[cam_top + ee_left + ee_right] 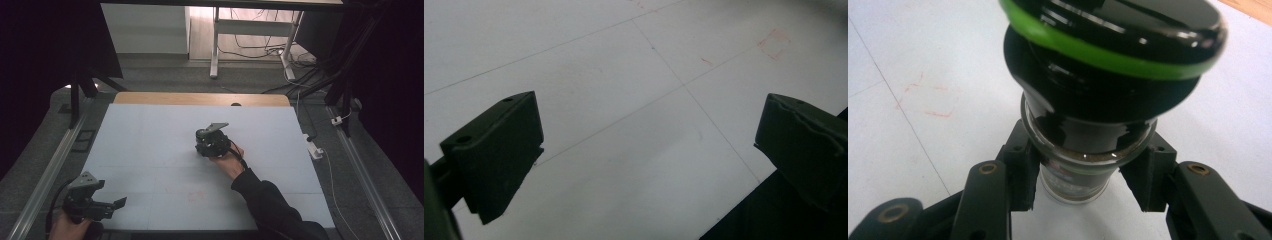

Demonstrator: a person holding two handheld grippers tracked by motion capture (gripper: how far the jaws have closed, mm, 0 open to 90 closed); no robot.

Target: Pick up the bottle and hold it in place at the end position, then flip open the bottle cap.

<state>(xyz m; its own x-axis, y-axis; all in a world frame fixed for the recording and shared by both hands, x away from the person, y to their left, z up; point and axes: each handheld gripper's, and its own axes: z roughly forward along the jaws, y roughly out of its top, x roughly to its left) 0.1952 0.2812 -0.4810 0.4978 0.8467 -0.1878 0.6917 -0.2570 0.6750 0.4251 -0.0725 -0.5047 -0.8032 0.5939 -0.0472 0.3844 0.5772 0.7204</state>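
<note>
From the high view: right tool (204, 143) out near the middle of the pale tabletop (150, 145), hand wrapped around its body, a small dark item at its front end too small here to identify; left tool (119, 204) low at the near left corner, jaws spread, nothing between them. From the left gripper view: two black jaws standing wide apart over bare white surface crossed by thin lines, a faint red square mark (775, 44) farther off; released and empty. From the right gripper view: a small jar (1098, 95) standing between the jaws, black flared cap with a bright green ring on top, clear glass body below with dark contents inside, base resting on the tabletop. Pads (1020, 170) flanking the glass body just under the cap, very close or lightly touching; whether actually clenched cannot be told. Probably rigid, smooth and slippery at both glass and glossy cap, breakable if dropped, likely light enough for one tool. Best taken on the straight glass section beneath the flared cap, so the overhang can stop any downward slip; moderate squeeze only, given the glass.
</note>
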